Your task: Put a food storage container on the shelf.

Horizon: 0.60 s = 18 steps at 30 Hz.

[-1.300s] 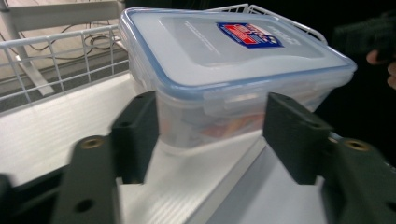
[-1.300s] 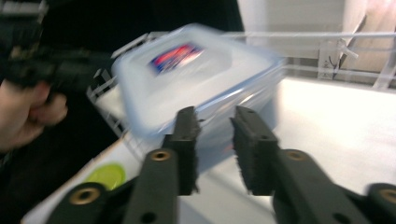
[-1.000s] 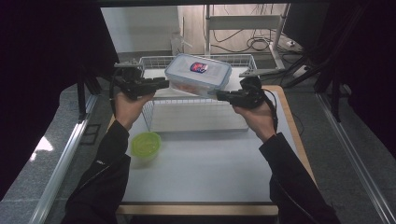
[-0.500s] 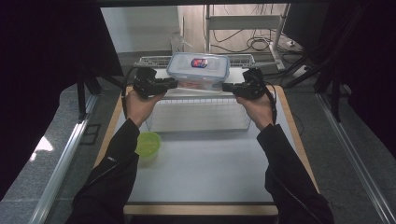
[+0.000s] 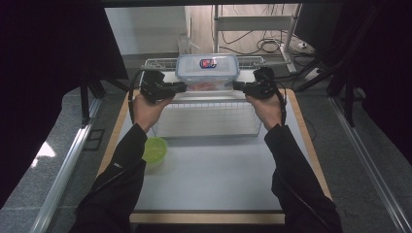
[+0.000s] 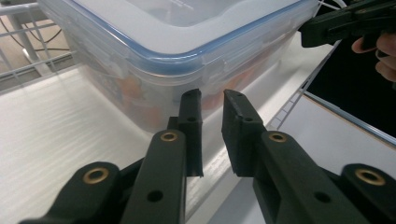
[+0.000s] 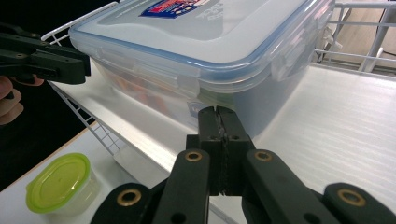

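A clear plastic box (image 5: 207, 72) with a blue-sealed lid and a red label rests on the white top shelf of a wire rack (image 5: 206, 119). My left gripper (image 5: 182, 86) sits at the box's left side. In the left gripper view its jaws (image 6: 212, 100) stand slightly apart, just short of the box wall (image 6: 154, 88), with nothing between them. My right gripper (image 5: 236, 86) is at the box's right side. The right gripper view shows it (image 7: 217, 114) pressed shut and empty, its tip close to the box (image 7: 201, 46).
A small tub with a green lid (image 5: 154, 149) stands on the white table left of the rack, also visible as the green-lidded tub (image 7: 63, 184). Wire rails (image 5: 160, 63) rim the shelf's back and sides. Dark curtains flank the table.
Both hands moved forward with the box between the grippers. The box went from tilted in the air to level on the rack's top shelf.
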{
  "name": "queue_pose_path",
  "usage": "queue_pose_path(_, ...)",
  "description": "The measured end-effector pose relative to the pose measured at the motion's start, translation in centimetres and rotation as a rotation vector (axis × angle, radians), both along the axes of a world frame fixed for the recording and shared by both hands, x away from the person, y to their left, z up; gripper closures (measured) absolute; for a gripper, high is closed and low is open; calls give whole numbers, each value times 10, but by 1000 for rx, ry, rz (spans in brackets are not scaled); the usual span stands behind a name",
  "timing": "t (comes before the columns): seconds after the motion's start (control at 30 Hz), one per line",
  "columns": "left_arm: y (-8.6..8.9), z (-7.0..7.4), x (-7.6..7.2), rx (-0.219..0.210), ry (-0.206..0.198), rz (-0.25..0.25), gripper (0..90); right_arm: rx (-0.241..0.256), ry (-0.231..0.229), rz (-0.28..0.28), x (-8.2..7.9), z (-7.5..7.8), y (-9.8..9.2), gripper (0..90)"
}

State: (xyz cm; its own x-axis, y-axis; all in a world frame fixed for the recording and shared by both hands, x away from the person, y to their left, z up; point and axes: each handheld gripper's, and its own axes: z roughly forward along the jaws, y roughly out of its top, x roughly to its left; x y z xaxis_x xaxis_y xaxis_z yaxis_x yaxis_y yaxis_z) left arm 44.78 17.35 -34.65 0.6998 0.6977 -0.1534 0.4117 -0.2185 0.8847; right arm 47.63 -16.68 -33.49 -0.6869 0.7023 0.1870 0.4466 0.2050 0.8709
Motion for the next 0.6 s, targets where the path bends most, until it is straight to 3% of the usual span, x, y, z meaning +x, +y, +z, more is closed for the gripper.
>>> queue_pose_path(0.23,5,-6,-19,-24,-24,-17,659,-2,-8,33,-10,-6,-3,790)
queue_pose_path(0.43,4,-16,-44,-24,-48,-52,533,-3,-25,78,-27,-12,-4,626)
queue_pose_path(0.6,0,-28,-65,-14,-60,-84,422,1,-70,110,-44,-18,-4,454)
